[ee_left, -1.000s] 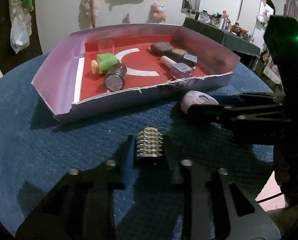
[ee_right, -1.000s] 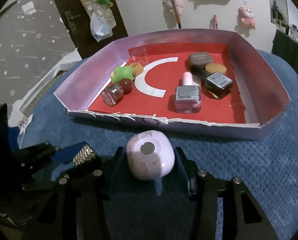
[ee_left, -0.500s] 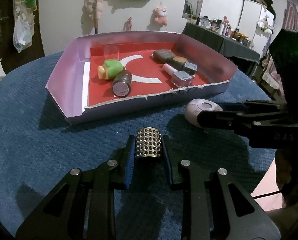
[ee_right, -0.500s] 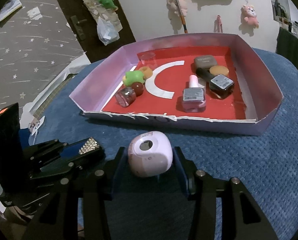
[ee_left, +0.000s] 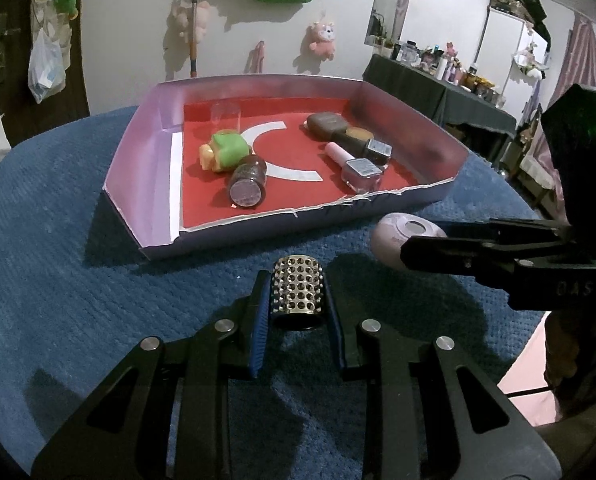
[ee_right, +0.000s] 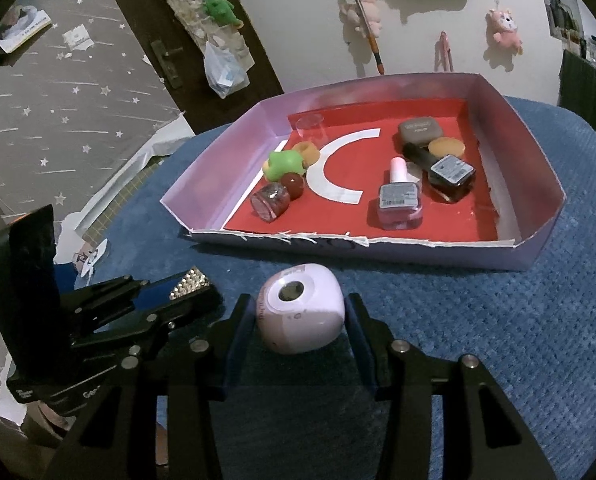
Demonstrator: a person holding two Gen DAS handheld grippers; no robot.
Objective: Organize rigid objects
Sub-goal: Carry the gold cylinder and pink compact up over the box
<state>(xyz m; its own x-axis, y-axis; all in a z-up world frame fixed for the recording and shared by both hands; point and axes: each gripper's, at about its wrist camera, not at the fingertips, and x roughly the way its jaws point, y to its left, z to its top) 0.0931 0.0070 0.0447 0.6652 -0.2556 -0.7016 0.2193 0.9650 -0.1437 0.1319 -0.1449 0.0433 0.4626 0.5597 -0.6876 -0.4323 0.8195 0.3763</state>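
Left tongs [ee_left: 295, 300] pinch a studded metal tube [ee_left: 298, 291]; right tongs [ee_right: 300, 322] clamp a lilac rounded case [ee_right: 301, 313], both just short of the torn near wall of the purple tray [ee_right: 378, 246] on the blue tabletop [ee_right: 478, 320]. Best practice, by the look of it: lift each clear of that wall, then set down on bare red floor, avoiding the nail-polish bottles [ee_right: 400, 200].
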